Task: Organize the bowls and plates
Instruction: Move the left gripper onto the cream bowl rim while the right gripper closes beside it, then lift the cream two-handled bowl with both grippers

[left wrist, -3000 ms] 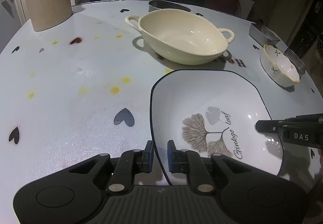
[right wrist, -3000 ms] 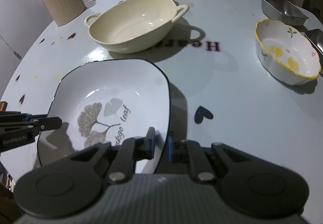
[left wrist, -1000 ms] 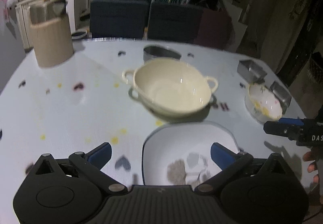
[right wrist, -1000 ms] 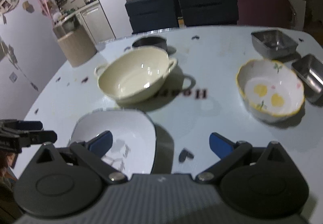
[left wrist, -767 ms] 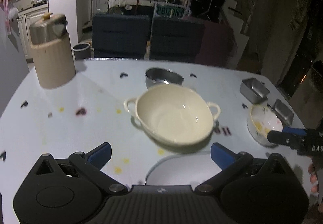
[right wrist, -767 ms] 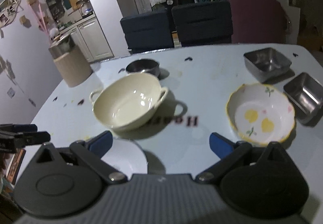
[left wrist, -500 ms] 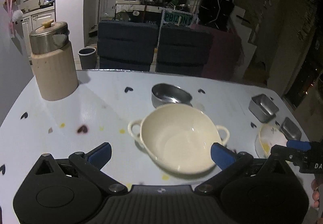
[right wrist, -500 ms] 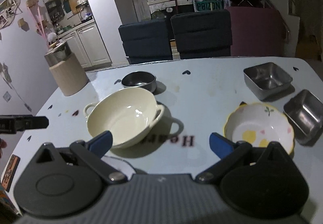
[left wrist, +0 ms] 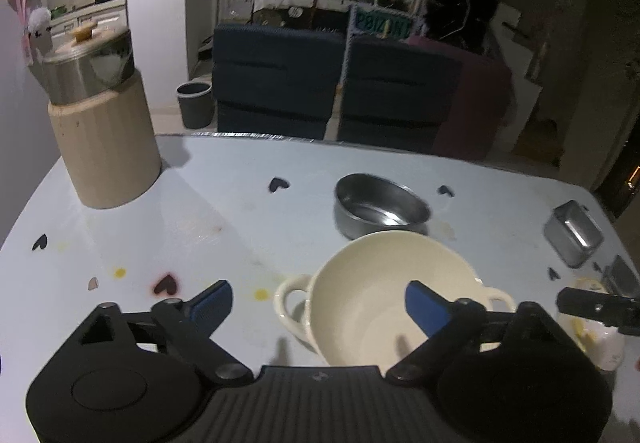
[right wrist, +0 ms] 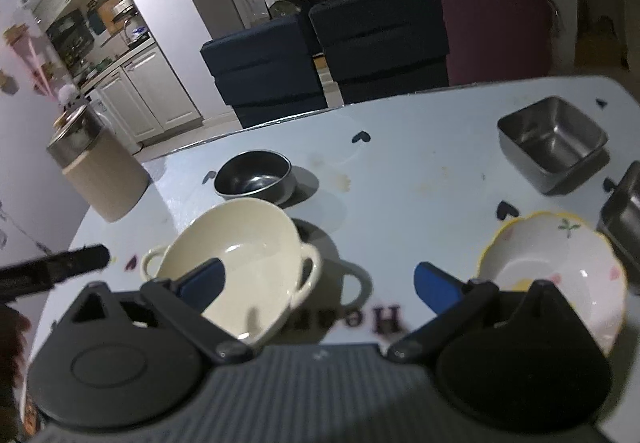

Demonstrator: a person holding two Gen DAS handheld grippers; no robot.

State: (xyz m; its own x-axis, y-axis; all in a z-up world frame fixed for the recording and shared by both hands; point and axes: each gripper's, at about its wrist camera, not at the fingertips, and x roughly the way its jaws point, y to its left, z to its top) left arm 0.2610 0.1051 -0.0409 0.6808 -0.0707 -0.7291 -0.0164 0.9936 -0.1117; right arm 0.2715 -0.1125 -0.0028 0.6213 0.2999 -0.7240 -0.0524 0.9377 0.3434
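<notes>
Left wrist view: my left gripper (left wrist: 318,305) hangs above the white counter (left wrist: 224,219), jaws spread wide and just narrowed a little, with nothing gripped; the cream two-handled bowl (left wrist: 384,303) shows between the blue pads (left wrist: 210,301), lying lower on the counter. Behind that bowl, almost touching its far rim, stands a round steel bowl (left wrist: 378,209). A tan canister with a steel lid (left wrist: 100,131) occupies the far left corner. A square steel tin (left wrist: 573,233) sits near the right edge, and my right gripper's tip (left wrist: 592,309) enters from the right, above the flowered bowl (left wrist: 596,335).

Right wrist view: my right gripper (right wrist: 320,283) is likewise wide, just narrowed slightly, and empty. The cream two-handled bowl (right wrist: 240,255) lies under its left pad, the yellow-rimmed flowered bowl (right wrist: 560,267) beside its right pad. Two square steel tins (right wrist: 552,141) stand at the right edge, the nearer one cut off by the frame. My left gripper's finger (right wrist: 60,267) reaches in from the left.
</notes>
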